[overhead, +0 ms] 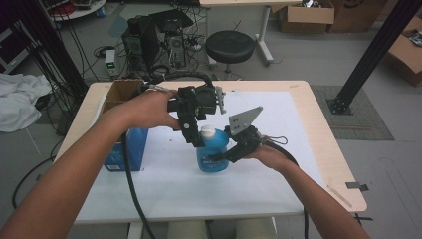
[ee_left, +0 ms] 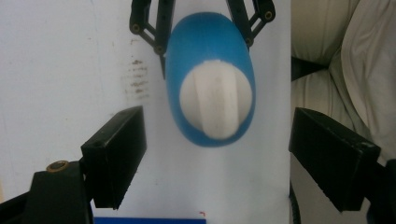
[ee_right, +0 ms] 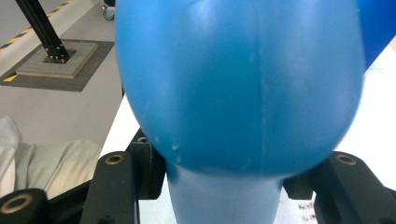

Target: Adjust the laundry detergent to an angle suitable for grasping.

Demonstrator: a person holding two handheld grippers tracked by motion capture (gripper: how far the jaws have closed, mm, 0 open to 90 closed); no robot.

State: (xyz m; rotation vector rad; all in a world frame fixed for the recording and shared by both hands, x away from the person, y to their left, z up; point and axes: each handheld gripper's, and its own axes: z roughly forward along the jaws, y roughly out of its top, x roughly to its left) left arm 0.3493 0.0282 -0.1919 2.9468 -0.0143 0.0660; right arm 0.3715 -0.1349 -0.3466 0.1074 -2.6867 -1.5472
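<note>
A blue bottle [overhead: 213, 155] with a white cap [overhead: 208, 132] stands upright on the white sheet [overhead: 164, 189] in the middle of the table. My right gripper [overhead: 220, 158] comes in from the right and is shut on the bottle's body [ee_right: 238, 84]; its jaws press both sides. My left gripper [overhead: 200, 131] hangs just above the bottle, pointing down. In the left gripper view its jaws stand wide apart, open, on either side of the cap [ee_left: 217, 105], clear of it. The right gripper's linkages [ee_left: 156, 28] show clamped on the bottle [ee_left: 210, 42] there.
A blue carton [overhead: 124, 149] stands at the table's left, with an open cardboard box [overhead: 119, 92] behind it. A thick black cable [overhead: 130, 179] trails from the left gripper over the front edge. Beyond the table are a stool [overhead: 230, 46], a computer [overhead: 149, 40] and a black post [overhead: 370, 55].
</note>
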